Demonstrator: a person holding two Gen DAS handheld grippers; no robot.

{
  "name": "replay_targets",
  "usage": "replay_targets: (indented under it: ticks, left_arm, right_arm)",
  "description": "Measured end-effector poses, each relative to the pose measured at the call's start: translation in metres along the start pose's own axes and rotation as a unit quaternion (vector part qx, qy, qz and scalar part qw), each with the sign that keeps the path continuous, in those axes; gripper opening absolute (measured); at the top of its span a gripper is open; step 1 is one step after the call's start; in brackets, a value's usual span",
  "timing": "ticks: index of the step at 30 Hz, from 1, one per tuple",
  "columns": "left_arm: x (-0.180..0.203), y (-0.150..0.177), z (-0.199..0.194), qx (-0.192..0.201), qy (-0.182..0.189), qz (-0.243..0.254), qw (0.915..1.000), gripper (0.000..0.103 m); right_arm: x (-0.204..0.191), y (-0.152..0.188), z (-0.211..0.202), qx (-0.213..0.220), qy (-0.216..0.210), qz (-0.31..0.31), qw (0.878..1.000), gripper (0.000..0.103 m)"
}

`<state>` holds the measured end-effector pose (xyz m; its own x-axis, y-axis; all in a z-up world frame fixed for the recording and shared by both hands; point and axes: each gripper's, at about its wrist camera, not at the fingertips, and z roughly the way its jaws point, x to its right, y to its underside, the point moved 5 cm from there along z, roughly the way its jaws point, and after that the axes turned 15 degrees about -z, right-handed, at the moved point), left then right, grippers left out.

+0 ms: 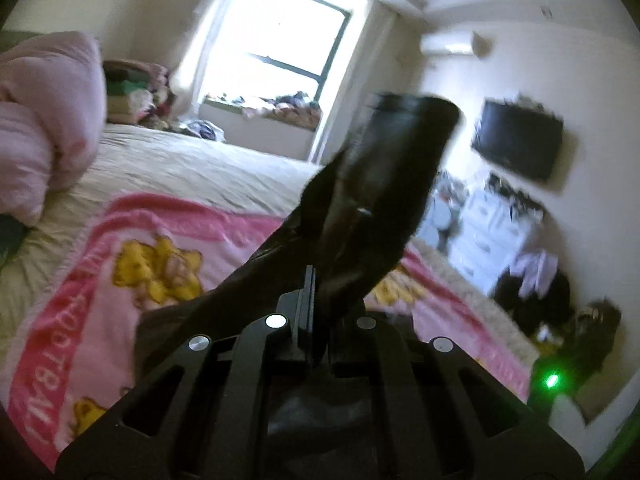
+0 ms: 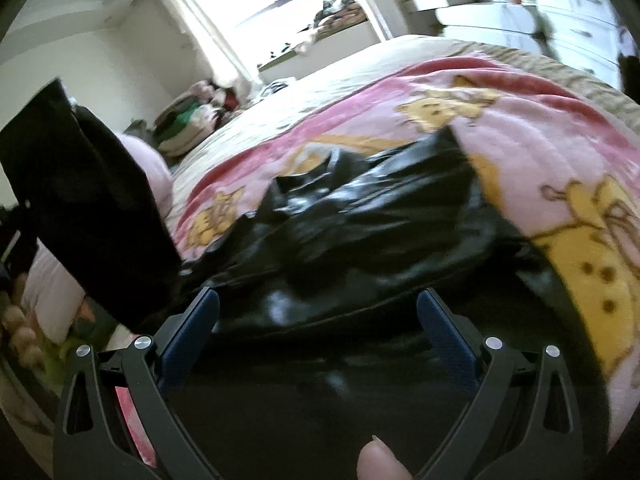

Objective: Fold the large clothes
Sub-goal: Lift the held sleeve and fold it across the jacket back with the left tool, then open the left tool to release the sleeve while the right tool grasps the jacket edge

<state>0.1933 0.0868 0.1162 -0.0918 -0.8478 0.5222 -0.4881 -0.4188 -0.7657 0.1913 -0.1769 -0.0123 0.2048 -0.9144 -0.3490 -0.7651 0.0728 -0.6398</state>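
My left claw (image 1: 310,280) clenched on the black jacket (image 1: 360,216), sleeve rising up and right from my fingertips, my right claw (image 2: 318,312) released, jacket bulk just ahead on the pink blanket (image 2: 532,128), lying crosswise

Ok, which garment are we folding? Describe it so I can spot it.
Start at the bed under the window; a pink cartoon blanket covers its near end. On that blanket lies the shiny black jacket, one part pinched up by the left gripper. It is the only dark, glossy thing there.
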Motion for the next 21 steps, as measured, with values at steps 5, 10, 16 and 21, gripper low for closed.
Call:
replay_targets:
  ticks: [5, 10, 16, 21]
  left_arm:
    - [-0.006, 0.039, 0.035, -0.069, 0.009, -0.003, 0.9976, 0.000]
    - [-0.006, 0.082, 0.060, -0.119, 0.000, 0.022, 0.9926, 0.000]
    - [-0.002, 0.133, 0.081, -0.172, -0.022, 0.067, 0.9826, 0.003]
    - [-0.015, 0.172, 0.097, -0.214, -0.050, 0.106, 0.9697, 0.007]
  right_arm:
    - [0.031, 0.010, -0.009, -0.003, 0.030, 0.023, 0.999, 0.099]
    - [0.048, 0.014, -0.016, -0.002, 0.047, 0.030, 0.998, 0.099]
    - [0.058, 0.015, -0.015, -0.005, 0.040, 0.050, 0.998, 0.099]
    - [0.055, 0.014, -0.006, -0.015, 0.003, 0.068, 0.998, 0.099]
